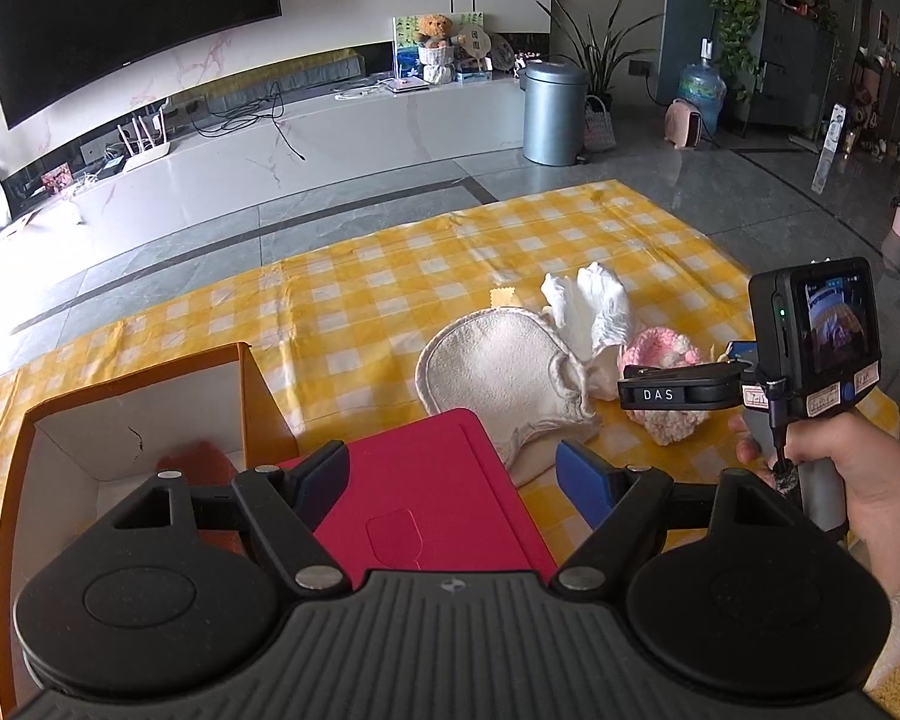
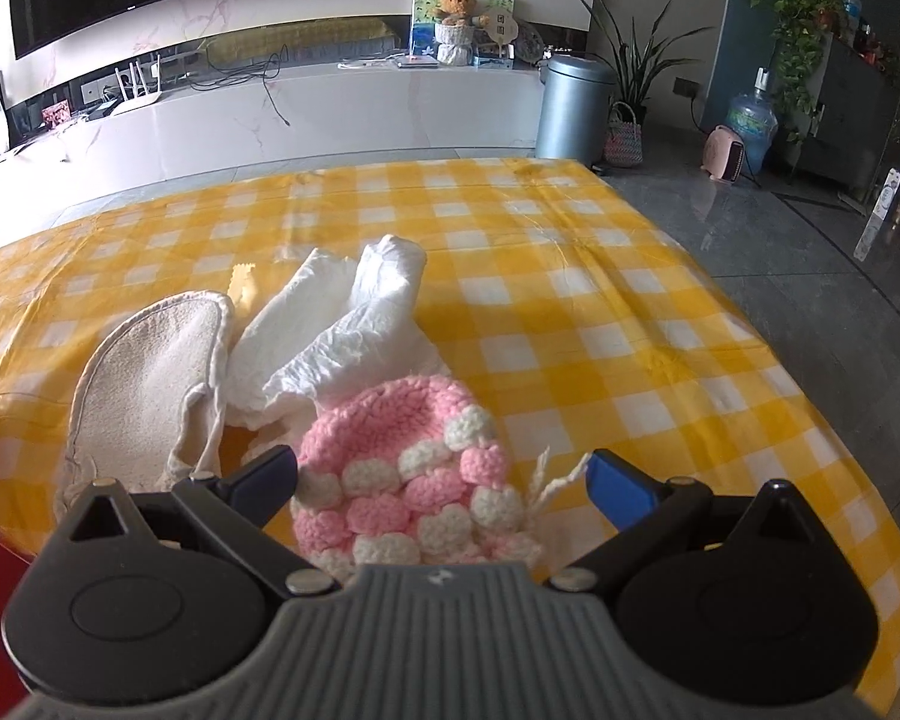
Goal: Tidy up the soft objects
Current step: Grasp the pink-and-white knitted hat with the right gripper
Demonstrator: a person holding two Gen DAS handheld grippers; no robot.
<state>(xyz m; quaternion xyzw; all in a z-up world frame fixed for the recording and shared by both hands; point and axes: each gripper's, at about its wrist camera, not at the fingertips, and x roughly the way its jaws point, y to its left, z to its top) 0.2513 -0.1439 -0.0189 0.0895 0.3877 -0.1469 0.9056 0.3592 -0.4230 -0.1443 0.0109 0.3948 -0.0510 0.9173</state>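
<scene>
A pink and white knitted hat [image 2: 390, 438] lies on the yellow checked tablecloth [image 2: 630, 300]. My right gripper [image 2: 441, 474] stands wide open around it, and its blue pads do not touch the wool. Left of the hat lie a crumpled white cloth [image 2: 342, 324] and a cream terry bib [image 2: 144, 384]. In the left wrist view my left gripper [image 1: 450, 468] is open over a red lid [image 1: 426, 492] next to an orange box [image 1: 252, 396] with a white inside. From there the bib [image 1: 498, 372], the white cloth [image 1: 588, 312] and the right gripper [image 1: 636, 387], held by a hand [image 1: 840, 468], are visible.
A small yellow scrap [image 2: 240, 294] lies behind the bib. The table's right edge drops to a grey tiled floor [image 2: 810, 300]. Beyond the table stand a white TV bench [image 2: 330, 114], a metal bin [image 2: 573, 111] and potted plants.
</scene>
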